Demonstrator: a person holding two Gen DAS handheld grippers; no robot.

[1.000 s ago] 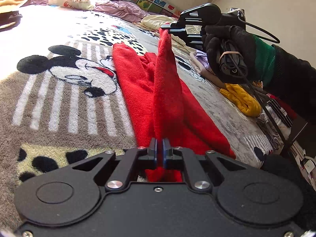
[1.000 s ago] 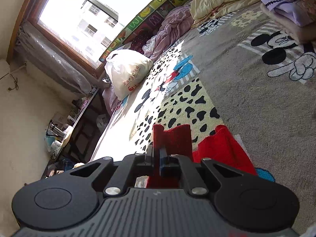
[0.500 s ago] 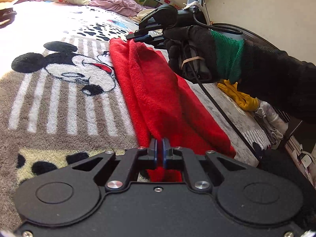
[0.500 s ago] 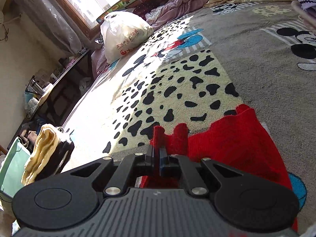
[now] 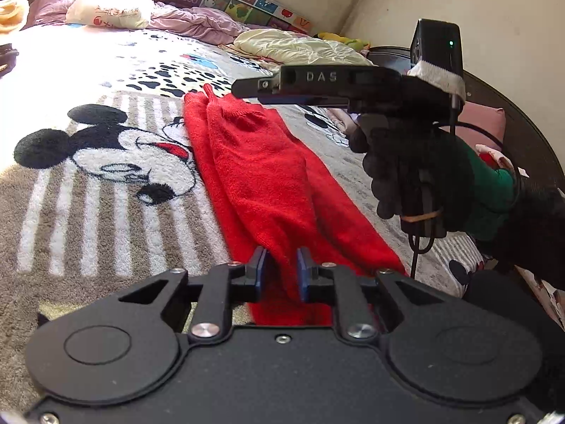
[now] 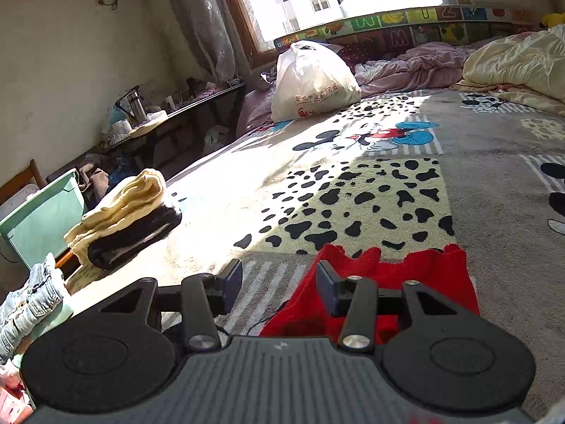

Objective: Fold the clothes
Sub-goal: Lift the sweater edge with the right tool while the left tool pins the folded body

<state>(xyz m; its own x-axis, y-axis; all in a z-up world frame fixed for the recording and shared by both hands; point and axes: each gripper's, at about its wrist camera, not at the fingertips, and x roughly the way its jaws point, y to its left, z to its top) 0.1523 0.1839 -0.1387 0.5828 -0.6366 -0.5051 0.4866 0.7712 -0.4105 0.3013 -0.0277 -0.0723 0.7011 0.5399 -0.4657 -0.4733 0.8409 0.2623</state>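
Both grippers letting go of the red garment on the bed.

The red garment (image 5: 268,176) lies folded lengthwise in a long strip across the cartoon blanket (image 5: 106,183), just beside the mouse face print. Left gripper (image 5: 281,274) has just been easing open: jaws a narrow gap apart, the near end of the garment still between them, the cloth slack rather than pinched. Right gripper (image 6: 279,284) has just sprung open too, jaws standing well apart with bare blanket between them; the garment's far end (image 6: 406,272) lies flat under and beside its right finger, not held. From the left camera, the gloved right hand (image 5: 420,180) holds that gripper just above the garment's far end.
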